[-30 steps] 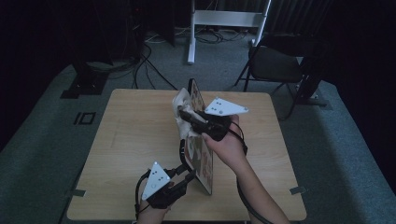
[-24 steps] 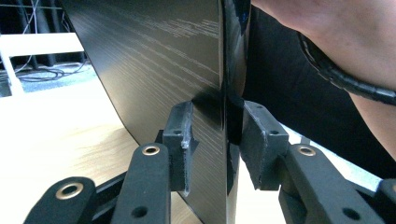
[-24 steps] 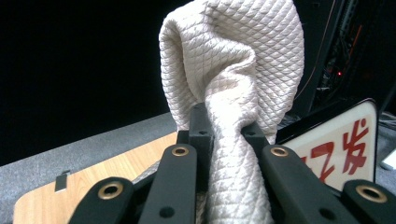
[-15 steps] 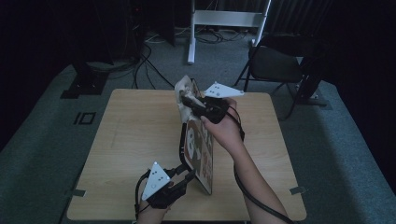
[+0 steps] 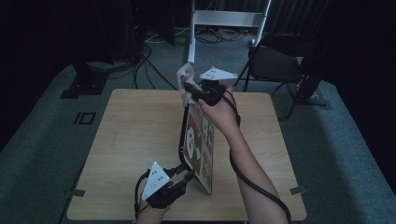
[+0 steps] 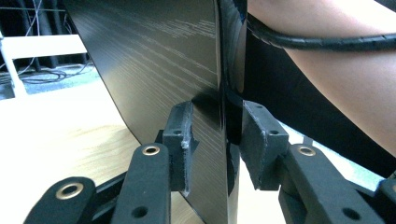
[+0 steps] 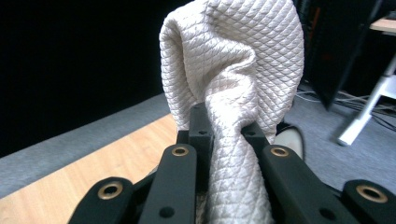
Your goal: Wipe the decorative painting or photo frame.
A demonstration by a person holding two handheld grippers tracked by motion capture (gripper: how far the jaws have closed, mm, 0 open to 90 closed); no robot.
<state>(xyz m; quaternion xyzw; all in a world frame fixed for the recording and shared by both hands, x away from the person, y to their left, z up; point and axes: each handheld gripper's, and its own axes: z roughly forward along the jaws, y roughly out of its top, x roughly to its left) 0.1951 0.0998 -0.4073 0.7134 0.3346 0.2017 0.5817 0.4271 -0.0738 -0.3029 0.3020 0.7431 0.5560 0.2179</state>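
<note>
Left tool: near table edge, clamped on the tray's near corner.
Tray: upright on edge, picture face right.
Right tool: raised at tray's far end, pinching cream cloth; forearm alongside.
Chair: behind table.

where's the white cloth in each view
High view: cloth at top centre, above the tray's far end, pinched in the right hand-held gripper.
Left gripper view: none to point at; the tray stands between the jaws.
Right gripper view: cloth centre, rising from the shut jaws.
Shared landmark: the wooden table.
</note>
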